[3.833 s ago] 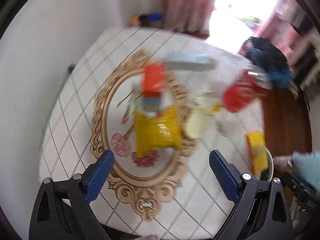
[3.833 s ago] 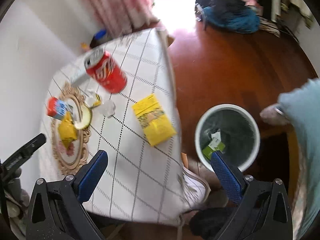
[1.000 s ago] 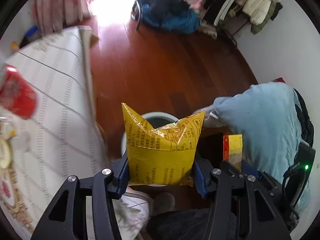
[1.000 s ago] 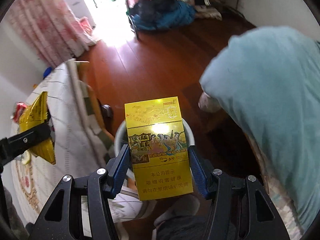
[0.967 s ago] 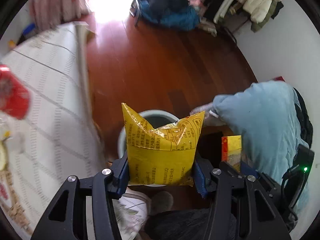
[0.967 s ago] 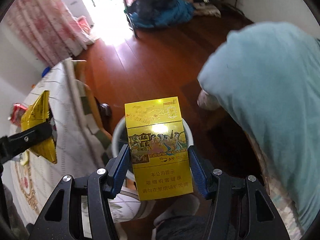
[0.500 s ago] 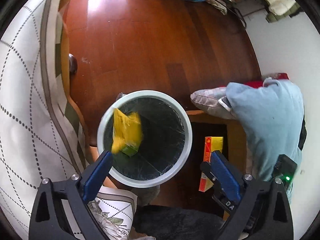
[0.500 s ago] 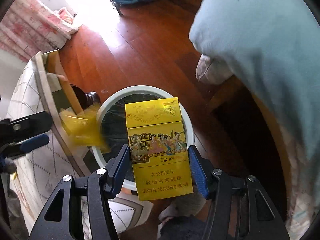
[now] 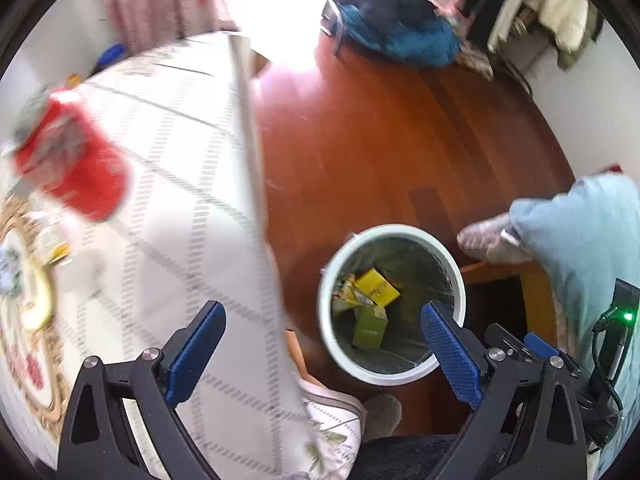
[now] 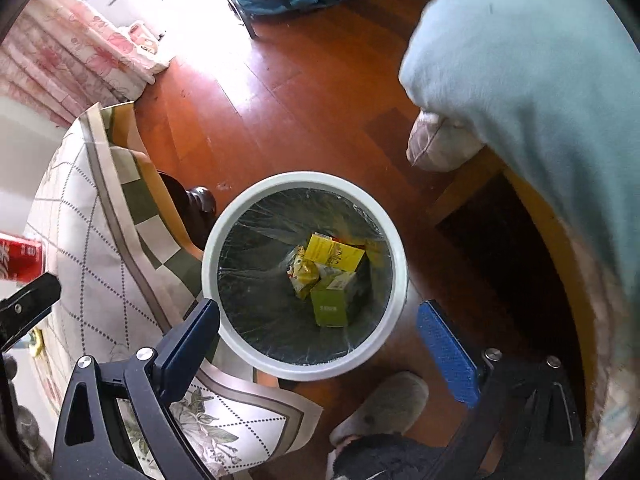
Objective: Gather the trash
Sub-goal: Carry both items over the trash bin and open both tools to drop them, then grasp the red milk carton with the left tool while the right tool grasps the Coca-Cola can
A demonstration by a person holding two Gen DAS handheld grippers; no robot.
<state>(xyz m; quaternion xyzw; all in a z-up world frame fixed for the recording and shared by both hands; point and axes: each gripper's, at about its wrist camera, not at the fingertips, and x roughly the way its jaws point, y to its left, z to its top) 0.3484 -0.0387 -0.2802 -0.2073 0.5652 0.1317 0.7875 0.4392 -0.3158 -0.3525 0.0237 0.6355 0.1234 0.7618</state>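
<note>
A white round trash bin point(image 10: 394, 248) with a dark liner stands on the wooden floor beside the table; it also shows in the left wrist view point(image 9: 332, 264). Inside lie a yellow box point(image 10: 334, 255), a yellow snack bag point(image 10: 303, 274) and a green box point(image 10: 334, 304). My right gripper point(image 10: 318, 334) is open and empty above the bin's near rim. My left gripper point(image 9: 322, 338) is open and empty over the table edge, left of the bin. A red soda can point(image 9: 68, 168) lies on the table.
The table with a white checked cloth point(image 9: 180, 184) fills the left; its cloth corner point(image 10: 224, 412) hangs by the bin. The person's light-blue trouser leg point(image 10: 532, 80) and slippers point(image 10: 380, 404) are near the bin. A blue bag point(image 9: 400, 28) lies far back on the floor.
The right gripper opened and the yellow box dropped into the bin. The left gripper, open since half a second ago, swung back toward the table, bringing the red can into view.
</note>
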